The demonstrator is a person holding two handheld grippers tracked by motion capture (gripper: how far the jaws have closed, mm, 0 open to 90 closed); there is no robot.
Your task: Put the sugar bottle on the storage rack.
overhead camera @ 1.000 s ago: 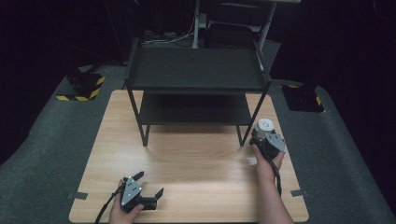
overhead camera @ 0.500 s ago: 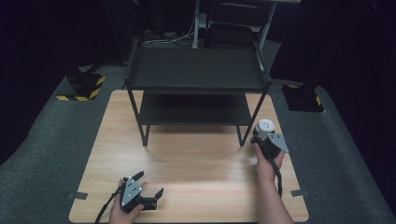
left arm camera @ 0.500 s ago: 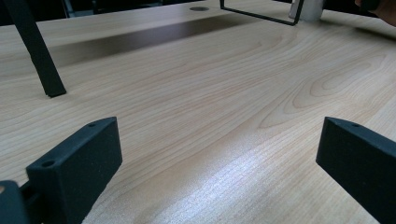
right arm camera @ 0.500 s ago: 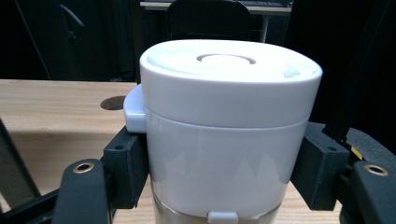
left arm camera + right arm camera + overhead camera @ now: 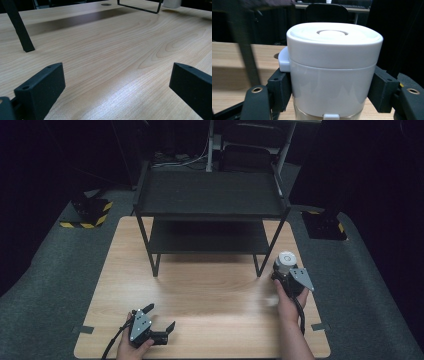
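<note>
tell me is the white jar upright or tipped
Upright: the jar sits with its lid level on top, clamped at both sides by the right gripper.

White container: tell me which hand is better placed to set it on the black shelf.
Right. The right claw is shut on the white container, upright beside the black shelf and its front right leg. The left claw stands open over bare table near the front edge, farther off.

- Round white plastic container (image 5: 332,70) with white lid, clear lower band
- Black two-jaw right gripper (image 5: 332,97), grey plate on top
- Black left gripper (image 5: 150,332)
- Pale wood-grain tabletop (image 5: 210,290)
- Black metal two-tier shelf (image 5: 210,195)
- Yellow-and-black striped blocks (image 5: 90,215) on grey floor
</note>
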